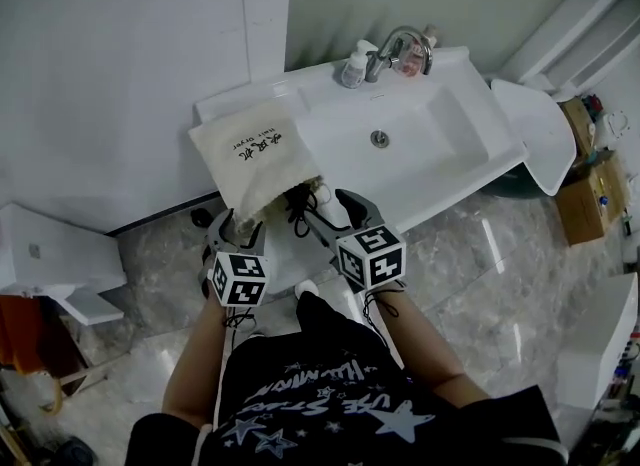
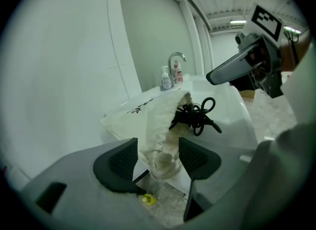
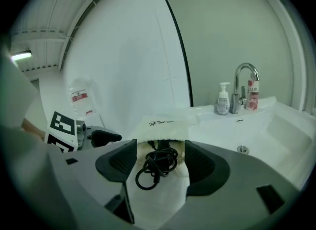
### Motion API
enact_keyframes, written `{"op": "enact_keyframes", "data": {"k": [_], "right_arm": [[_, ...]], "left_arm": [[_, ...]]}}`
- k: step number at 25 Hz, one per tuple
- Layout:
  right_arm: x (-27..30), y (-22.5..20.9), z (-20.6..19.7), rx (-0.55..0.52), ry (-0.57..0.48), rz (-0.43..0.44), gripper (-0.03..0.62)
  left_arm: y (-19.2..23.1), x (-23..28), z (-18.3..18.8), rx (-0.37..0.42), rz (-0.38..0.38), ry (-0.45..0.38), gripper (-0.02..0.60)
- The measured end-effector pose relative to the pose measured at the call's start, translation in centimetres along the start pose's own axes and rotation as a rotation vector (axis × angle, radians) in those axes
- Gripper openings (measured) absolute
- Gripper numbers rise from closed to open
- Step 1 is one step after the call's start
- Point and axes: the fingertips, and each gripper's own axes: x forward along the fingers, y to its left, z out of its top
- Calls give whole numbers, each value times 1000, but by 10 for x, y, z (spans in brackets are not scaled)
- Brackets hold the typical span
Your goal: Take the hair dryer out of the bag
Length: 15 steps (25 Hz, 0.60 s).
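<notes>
Bathroom; white basin worktop (image 1: 470, 154), tap (image 1: 400, 49) at back.
Cloth bag (image 1: 250, 154): flat on left ledge, mouth toward me.
Hair dryer (image 3: 163, 148): mostly inside bag, dark part at mouth, likely handle. Black cord (image 3: 156, 167) coiled, spilling out.
Left hand-held gripper (image 2: 158, 157): released, jaws astride bag hem, not pinching.
Right hand-held gripper (image 3: 160, 162): released, cord between jaws, untouched.
My plan: left pins hem; right reaches past cord to dryer body, draws straight out. Cord-only pull likely snags.
</notes>
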Motion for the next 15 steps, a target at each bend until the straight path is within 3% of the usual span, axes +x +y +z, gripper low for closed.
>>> {"op": "enact_keyframes", "data": {"k": [3, 8, 15], "right_arm": [[10, 0, -1, -11, 30, 45, 295], [26, 4, -5, -26, 100, 110, 295], [55, 11, -10, -63, 241, 171, 291]], "left_arm": [[6, 10, -3, -30, 47, 37, 254], [22, 15, 2, -48, 143, 42, 74], [28, 13, 24, -162, 121, -19, 51]]}}
